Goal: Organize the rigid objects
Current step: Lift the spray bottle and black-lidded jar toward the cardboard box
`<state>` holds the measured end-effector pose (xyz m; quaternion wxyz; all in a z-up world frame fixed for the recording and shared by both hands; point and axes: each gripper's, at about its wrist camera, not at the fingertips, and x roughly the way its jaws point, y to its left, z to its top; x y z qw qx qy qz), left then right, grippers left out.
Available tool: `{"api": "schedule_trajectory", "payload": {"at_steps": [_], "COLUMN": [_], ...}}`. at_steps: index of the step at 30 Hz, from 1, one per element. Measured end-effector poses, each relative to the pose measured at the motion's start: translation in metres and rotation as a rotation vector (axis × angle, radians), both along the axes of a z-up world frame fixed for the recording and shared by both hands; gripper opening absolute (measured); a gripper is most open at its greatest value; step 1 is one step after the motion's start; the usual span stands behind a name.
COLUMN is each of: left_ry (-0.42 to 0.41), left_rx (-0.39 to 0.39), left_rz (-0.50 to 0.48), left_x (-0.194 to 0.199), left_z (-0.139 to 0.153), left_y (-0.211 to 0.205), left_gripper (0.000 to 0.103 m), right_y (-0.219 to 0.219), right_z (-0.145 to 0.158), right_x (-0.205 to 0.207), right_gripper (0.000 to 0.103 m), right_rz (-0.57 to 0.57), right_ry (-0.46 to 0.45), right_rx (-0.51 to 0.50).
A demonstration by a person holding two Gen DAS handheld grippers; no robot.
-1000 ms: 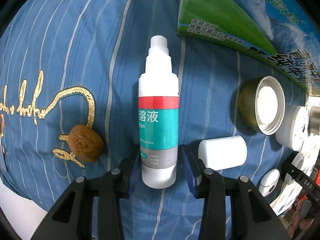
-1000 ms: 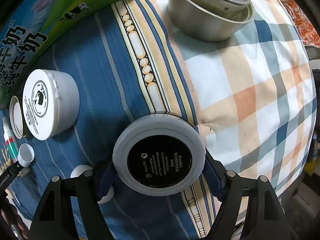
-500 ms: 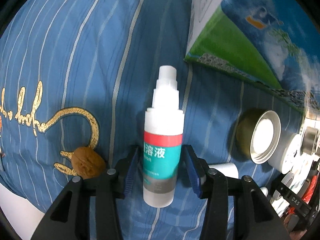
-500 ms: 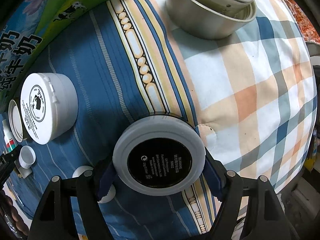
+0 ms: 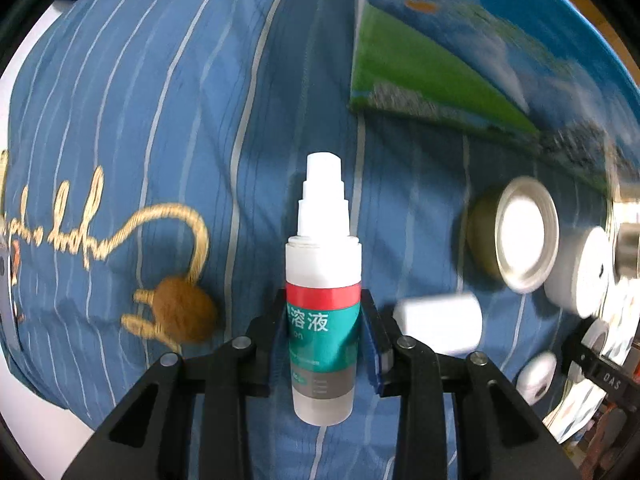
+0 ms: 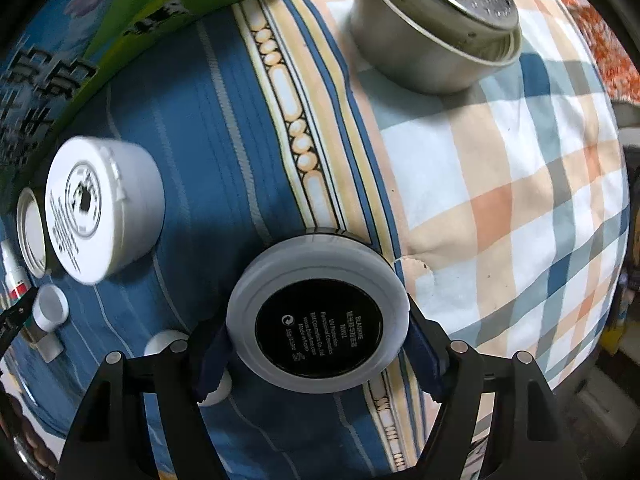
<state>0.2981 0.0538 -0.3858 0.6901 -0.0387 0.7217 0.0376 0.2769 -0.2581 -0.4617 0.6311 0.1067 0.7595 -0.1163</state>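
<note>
My left gripper is shut on a white spray bottle with a red and teal label and holds it above the blue striped cloth. My right gripper is shut on a round grey compact with a black base, held above the cloth. A walnut, a white cap and a gold tin lid lie on the cloth below the left gripper. A white round jar lies on its side left of the right gripper.
A green and blue milk carton box stands at the back. A steel pot with a perforated lid sits on the plaid cloth at the far right. A small white cup and a white earbud case lie near the cloth's edge.
My left gripper has closed on the spray bottle and lifted it away from the cloth. My right gripper has risen a little with the compact.
</note>
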Motion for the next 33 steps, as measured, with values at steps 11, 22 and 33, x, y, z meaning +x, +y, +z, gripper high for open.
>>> {"api": "schedule_trajectory", "payload": {"at_steps": [11, 22, 33], "left_ry": [-0.036, -0.188, -0.384], "left_rx": [-0.045, -0.161, -0.181], "left_rz": [-0.033, -0.134, -0.21], "left_x": [-0.049, -0.065, -0.006], "left_z": [0.029, 0.127, 0.212], "left_y": [-0.018, -0.061, -0.085], "left_gripper": [0.03, 0.03, 0.03], "right_y": [0.023, 0.048, 0.054], "right_z": [0.024, 0.103, 0.23], "right_x": [-0.046, -0.098, -0.039], "right_gripper": [0.077, 0.077, 0.077], "right_rz": [0.102, 0.163, 0.235], "right_ry": [-0.063, -0.21, -0.453], "right_rx": [0.008, 0.119, 0.068]}}
